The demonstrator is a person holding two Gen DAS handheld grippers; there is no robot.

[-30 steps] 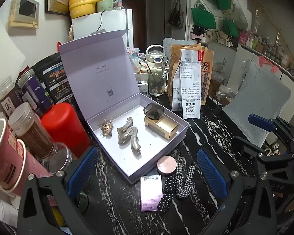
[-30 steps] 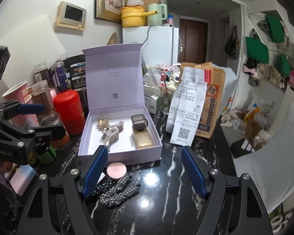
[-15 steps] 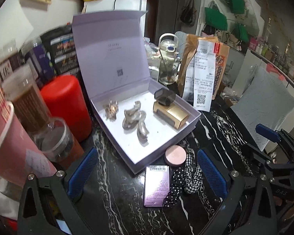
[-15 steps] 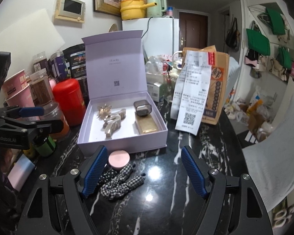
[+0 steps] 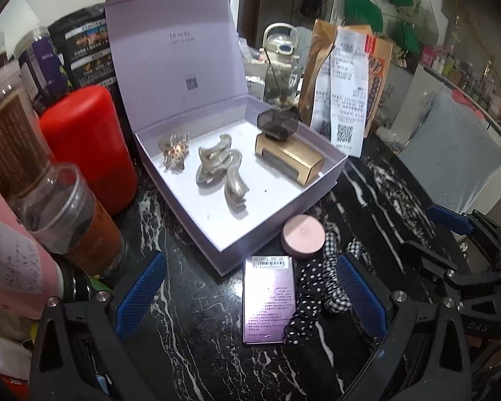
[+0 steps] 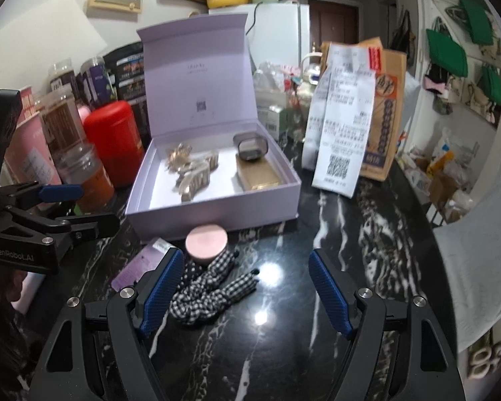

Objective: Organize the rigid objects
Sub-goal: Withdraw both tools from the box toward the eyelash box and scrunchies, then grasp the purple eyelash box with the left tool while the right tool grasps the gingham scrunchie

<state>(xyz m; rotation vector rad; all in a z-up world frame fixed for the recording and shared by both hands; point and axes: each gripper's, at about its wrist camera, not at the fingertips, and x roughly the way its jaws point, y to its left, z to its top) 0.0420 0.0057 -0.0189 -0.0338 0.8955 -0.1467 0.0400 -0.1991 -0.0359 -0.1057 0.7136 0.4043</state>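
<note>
A cluttered room with a white refrigerator and hanging green bags lies behind a black, white-veined marble tabletop (image 6: 350,234). An open lilac gift box (image 5: 277,207), lid upright, sits toward the tabletop's left rear, beside a red canister (image 5: 87,147) and several jars. Inside the box lie a small gold star-shaped clip (image 5: 174,148), two silvery wavy hair claws (image 5: 222,170) and a gold perfume bottle with a smoky cap (image 5: 284,147).

Three things wait outside, against the box's front wall: a pink round compact (image 5: 303,234) touching the wall, a flat purple carton (image 5: 270,297) just in front of it, and a heap of black-and-white fabric scrunchies (image 6: 213,287) on the compact's right.

The left gripper (image 5: 250,297) is spread wide and empty, its blue pads flanking the carton. The right gripper (image 6: 247,290) is likewise wide and empty, the scrunchies lying between its pads.

Judged by appearance, the compact is light, stiff and smooth-lidded; it would probably slip if pinched on top, so a grasp across its side wall seems best. The carton looks light and thin-walled, liable to dent; its two long edges offer the firmest hold. The scrunchies are soft and fall outside a task concerning rigid objects.
</note>
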